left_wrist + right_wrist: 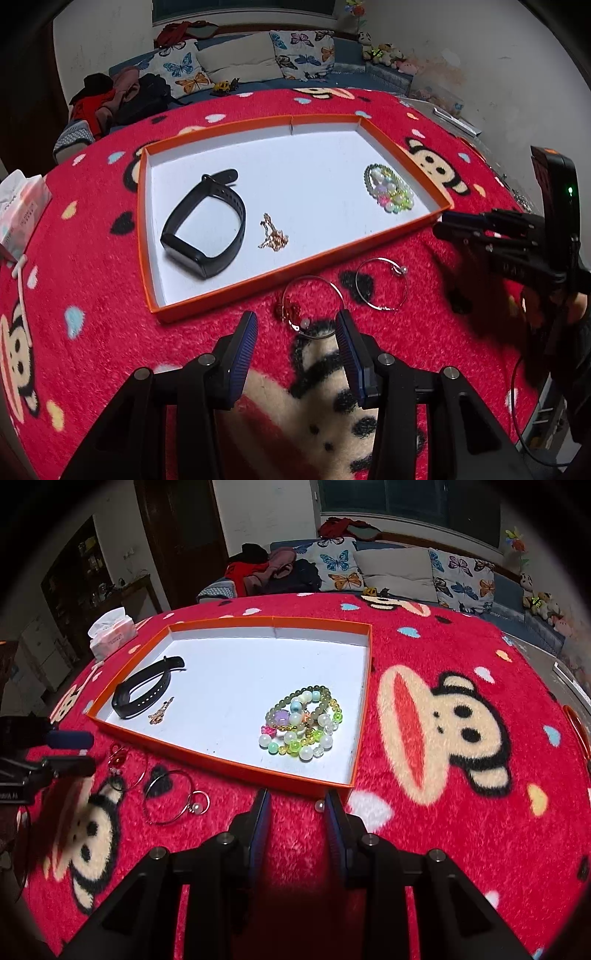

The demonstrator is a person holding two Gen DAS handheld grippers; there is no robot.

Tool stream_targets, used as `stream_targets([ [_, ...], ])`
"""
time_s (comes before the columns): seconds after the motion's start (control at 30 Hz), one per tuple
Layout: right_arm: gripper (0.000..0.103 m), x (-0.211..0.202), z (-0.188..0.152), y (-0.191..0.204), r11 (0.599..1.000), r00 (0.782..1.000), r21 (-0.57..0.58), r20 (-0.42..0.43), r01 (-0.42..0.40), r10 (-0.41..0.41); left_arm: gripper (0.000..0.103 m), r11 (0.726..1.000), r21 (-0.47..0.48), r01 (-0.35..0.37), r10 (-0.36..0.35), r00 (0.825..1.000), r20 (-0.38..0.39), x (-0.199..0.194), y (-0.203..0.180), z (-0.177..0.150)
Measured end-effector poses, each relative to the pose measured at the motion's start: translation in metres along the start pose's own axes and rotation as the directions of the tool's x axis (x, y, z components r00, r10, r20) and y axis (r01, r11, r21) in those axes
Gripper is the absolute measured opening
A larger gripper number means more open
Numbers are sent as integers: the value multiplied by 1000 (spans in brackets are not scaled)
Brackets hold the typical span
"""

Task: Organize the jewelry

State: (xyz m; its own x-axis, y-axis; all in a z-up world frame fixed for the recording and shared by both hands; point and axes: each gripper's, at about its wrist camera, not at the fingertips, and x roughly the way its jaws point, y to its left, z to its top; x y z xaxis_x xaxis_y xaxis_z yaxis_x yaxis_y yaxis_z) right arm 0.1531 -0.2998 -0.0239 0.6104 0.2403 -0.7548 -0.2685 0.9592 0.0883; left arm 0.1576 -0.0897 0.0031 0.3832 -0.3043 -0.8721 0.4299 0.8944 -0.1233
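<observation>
An orange tray (402, 155) with a white floor holds a black smart band (205, 229), a gold chain (272, 236) and a heap of beaded bracelets (389, 188). In front of it on the red blanket lie two silver bangles. The one with a red charm (314, 308) lies between the tips of my left gripper (297, 325), which is open. The other bangle (382, 284) carries a pearl. My right gripper (297, 799) stands open just before the tray's near wall (295, 781). A small loose pearl (319, 805) lies by its right finger.
The table is covered by a red fleece blanket with monkey faces (443, 731). A tissue pack (110, 635) sits at the far left edge. A sofa with butterfly cushions (340, 565) stands behind the table.
</observation>
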Motion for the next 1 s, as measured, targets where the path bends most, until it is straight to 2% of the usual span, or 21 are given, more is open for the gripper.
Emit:
stream_targets([
  [0.2,33,8,0,-1,1000,1000,-11,-8,26,-26,47,1000,2,10,-10,1000,0,4,-2,-2],
  [0.33,33,12,-5,-1,996,996,-4,-8,88,-88,47,1000,5,14,-14,1000,-2,4,-4,-3],
  [0.47,33,12,-8,-2,992,992,36,-1,124,-124,47,1000,3,17,-17,1000,-6,6,-4,-2],
  [0.73,33,12,-11,2,980,981,28,11,195,-195,47,1000,8,25,-25,1000,-9,9,-6,-3],
  [0.9,22,8,-15,-3,975,976,36,2,219,-219,47,1000,8,30,-30,1000,-2,7,-6,-3],
  [1.0,22,5,-18,-6,975,976,41,-6,219,-219,47,999,8,32,-32,999,-2,7,-6,-4],
])
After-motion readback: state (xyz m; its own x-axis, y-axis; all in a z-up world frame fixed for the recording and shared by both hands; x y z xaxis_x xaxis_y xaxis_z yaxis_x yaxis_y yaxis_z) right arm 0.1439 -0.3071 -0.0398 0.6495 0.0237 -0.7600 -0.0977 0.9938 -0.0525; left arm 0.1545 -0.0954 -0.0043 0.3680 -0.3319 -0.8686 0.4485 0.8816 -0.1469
